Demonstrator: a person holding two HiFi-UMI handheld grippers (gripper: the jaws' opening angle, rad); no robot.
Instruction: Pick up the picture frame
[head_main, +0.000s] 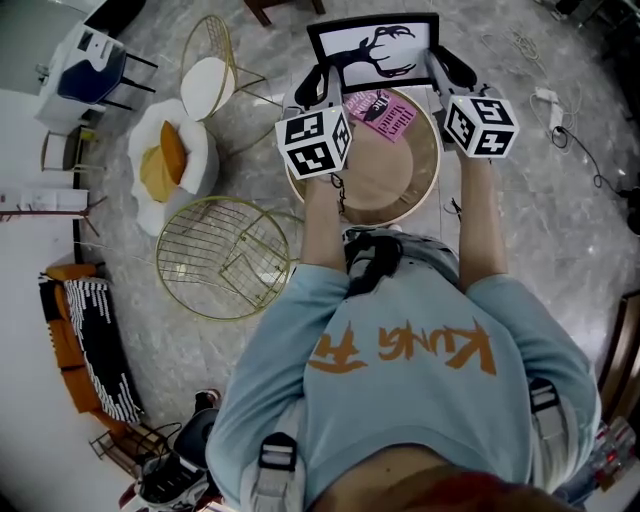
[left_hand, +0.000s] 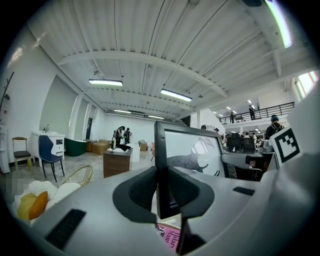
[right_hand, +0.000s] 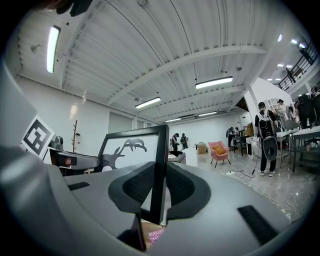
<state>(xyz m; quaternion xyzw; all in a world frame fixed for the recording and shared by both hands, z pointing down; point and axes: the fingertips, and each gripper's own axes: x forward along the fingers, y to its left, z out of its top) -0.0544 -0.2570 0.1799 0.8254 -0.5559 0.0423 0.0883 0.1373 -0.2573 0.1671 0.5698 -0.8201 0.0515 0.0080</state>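
**Two grippers, one frame clamped between them**

Both of your grippers are closed on the picture frame (head_main: 373, 45), one at each side. Your left gripper (head_main: 318, 82) has its pads pressed on the frame's left black border, and your right gripper (head_main: 445, 70) pinches the right border the same way. In each gripper view the border fills the narrow gap between the jaws.

The frame stands upright with its face towards you, showing a black antlered silhouette on white. In the head view it sits at the far side of the round table (head_main: 428, 175). The gripper views show its lower edge with the pink printed booklet (head_main: 383, 112) below it. That booklet lies on the tabletop near the far rim.

To your left on the marble floor are a gold wire basket (head_main: 215, 255) and a white flower-shaped cushion (head_main: 190, 165) with a yellow centre, both well apart from the table.
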